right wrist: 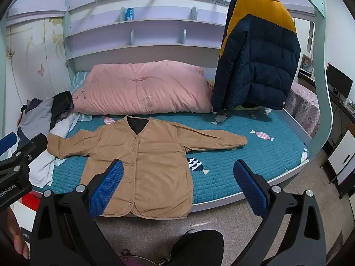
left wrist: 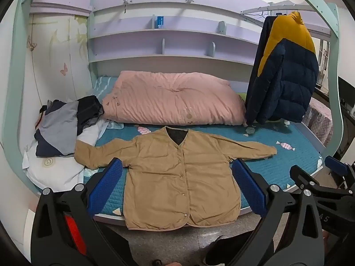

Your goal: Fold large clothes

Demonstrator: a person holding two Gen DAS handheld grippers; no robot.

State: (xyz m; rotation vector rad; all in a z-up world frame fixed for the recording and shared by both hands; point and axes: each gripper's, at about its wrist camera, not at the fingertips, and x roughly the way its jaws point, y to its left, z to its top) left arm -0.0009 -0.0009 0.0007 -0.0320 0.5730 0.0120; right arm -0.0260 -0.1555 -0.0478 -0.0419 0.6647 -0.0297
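Left wrist view: a tan jacket (left wrist: 175, 175) is lying spread flat, front up and buttoned, on the teal bedspread (left wrist: 277, 166), its sleeves stretching out to either side and its hem hanging over the bed's near edge. The left gripper (left wrist: 177, 185) is hovering short of the jacket with its blue pads (left wrist: 105, 188) standing wide apart and nothing between them. The right gripper (right wrist: 178, 187) is likewise hanging released above the floor in front of the jacket, gripping nothing. Beyond the jacket's collar a pink quilt (left wrist: 173, 98) is lying bunched along the back of the bed. Off the jacket's left sleeve, a pile of grey and dark clothes (left wrist: 60, 128) is resting on a white pillow (left wrist: 55, 168), and the sleeve's cuff is lying on that pillow. Past the jacket's right sleeve, a navy and yellow puffer coat (left wrist: 286, 71) is hanging from the bed frame, its hem reaching down to the quilt's end.
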